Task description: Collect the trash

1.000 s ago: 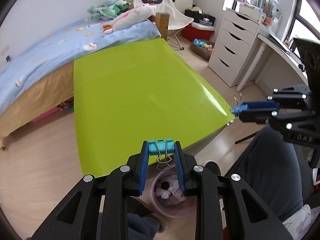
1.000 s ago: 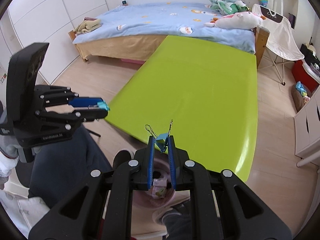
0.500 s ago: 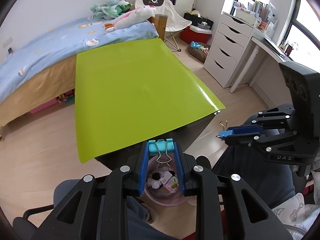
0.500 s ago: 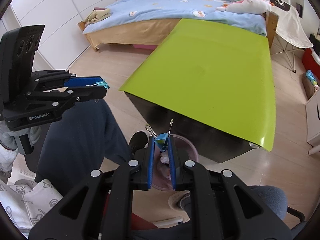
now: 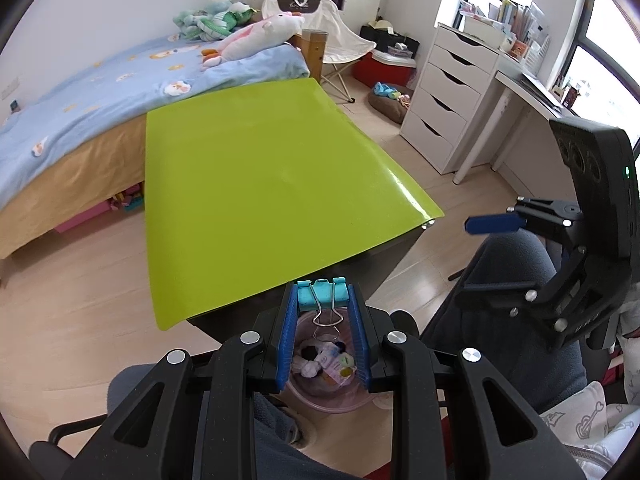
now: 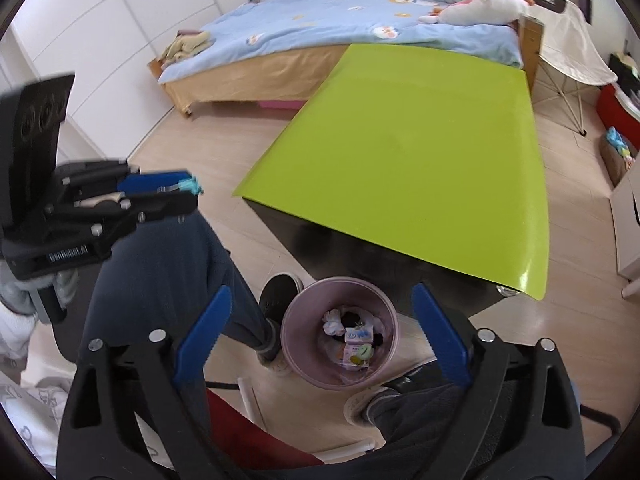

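Observation:
My left gripper (image 5: 322, 295) is shut on a teal binder clip (image 5: 320, 298) with its wire handles hanging toward me. It hovers over a pink waste bin (image 5: 334, 398) on the floor by the near edge of the green table (image 5: 260, 200). My right gripper (image 6: 320, 294) also hangs above the bin (image 6: 294, 316); its jaws are opening and stand wide apart with nothing between them. The bin holds crumpled tissue and small cartons (image 6: 356, 346). No second clip can be made out inside. The left gripper (image 6: 188, 192) with its clip also shows at the left of the right wrist view.
A person's legs in dark trousers (image 6: 168, 280) and a shoe (image 6: 280, 292) flank the bin. A bed (image 5: 80, 92) stands behind the table, white drawers (image 5: 448, 100) and a desk to the right, a folding chair (image 5: 332, 40) at the back.
My right jaws have sprung wide and the binder clip they held is gone from between them. The left gripper still holds its clip; both views have drawn back over the bin.

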